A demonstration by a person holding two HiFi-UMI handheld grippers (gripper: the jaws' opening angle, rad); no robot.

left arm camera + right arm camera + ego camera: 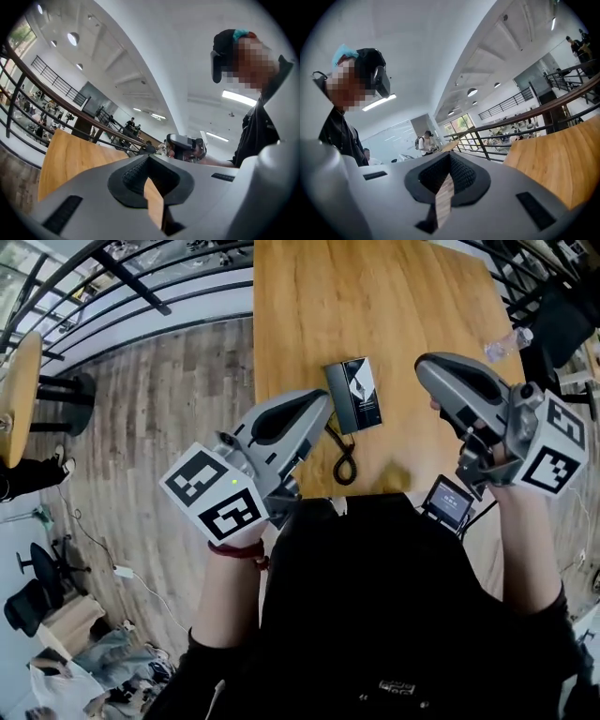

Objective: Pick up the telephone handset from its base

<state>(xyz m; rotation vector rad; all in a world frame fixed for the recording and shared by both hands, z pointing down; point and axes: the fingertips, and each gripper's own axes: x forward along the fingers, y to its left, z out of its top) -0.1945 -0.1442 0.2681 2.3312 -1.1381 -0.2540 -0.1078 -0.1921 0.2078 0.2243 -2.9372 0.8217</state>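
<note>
A dark telephone [354, 395] lies on the wooden table [309, 306], its handset resting on the base. Its coiled cord [344, 463] runs toward the table's front edge. My left gripper [322, 403] is held level just left of the phone, its tip close to the phone's near left corner; the jaws are together with nothing between them. My right gripper [425, 367] hovers to the right of the phone, apart from it, also closed and empty. In the left gripper view the jaws [149, 158] meet over the tabletop, with the right gripper [185, 143] beyond.
A small device with a lit screen [448, 502] sits at the table's front edge on the right. A clear plastic bottle [509, 343] lies near the right edge. Black railings [141, 296] border the wood floor at left. The person's dark torso [375, 606] fills the bottom.
</note>
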